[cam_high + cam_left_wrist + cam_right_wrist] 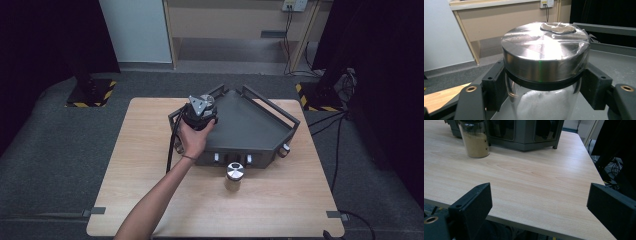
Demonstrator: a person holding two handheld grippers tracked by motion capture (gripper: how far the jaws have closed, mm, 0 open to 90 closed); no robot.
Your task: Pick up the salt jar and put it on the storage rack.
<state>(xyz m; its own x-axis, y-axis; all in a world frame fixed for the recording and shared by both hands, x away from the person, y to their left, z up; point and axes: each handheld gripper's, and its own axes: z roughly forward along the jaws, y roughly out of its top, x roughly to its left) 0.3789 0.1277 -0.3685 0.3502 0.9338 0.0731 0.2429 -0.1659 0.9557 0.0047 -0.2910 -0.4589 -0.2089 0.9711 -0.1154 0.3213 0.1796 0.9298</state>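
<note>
The left claw (541, 90) grips a steel-lidded glass jar (544, 75) of white powder just below its lid, at the rack's (260, 125) ten o'clock corner. Glass looks slippery, fragile and fairly heavy, so holding under the lid suits. The right claw (539, 205) gapes empty over the tabletop (536, 177).

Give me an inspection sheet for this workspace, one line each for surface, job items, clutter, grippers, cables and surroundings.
Surface: light wooden table, bare around the rack.
Job's things: glass jar with white contents and steel lid, over the left corner of the dark corner rack; second jar with tan contents standing on the table in front of the rack.
Clutter: nothing seen.
Grippers: left gripper, jaws against the white jar's sides just under the lid; right gripper, jaws wide apart with nothing between them.
Cables: black cable trailing from the left gripper.
Surroundings: grey carpet, hazard-striped stand bases.
</note>
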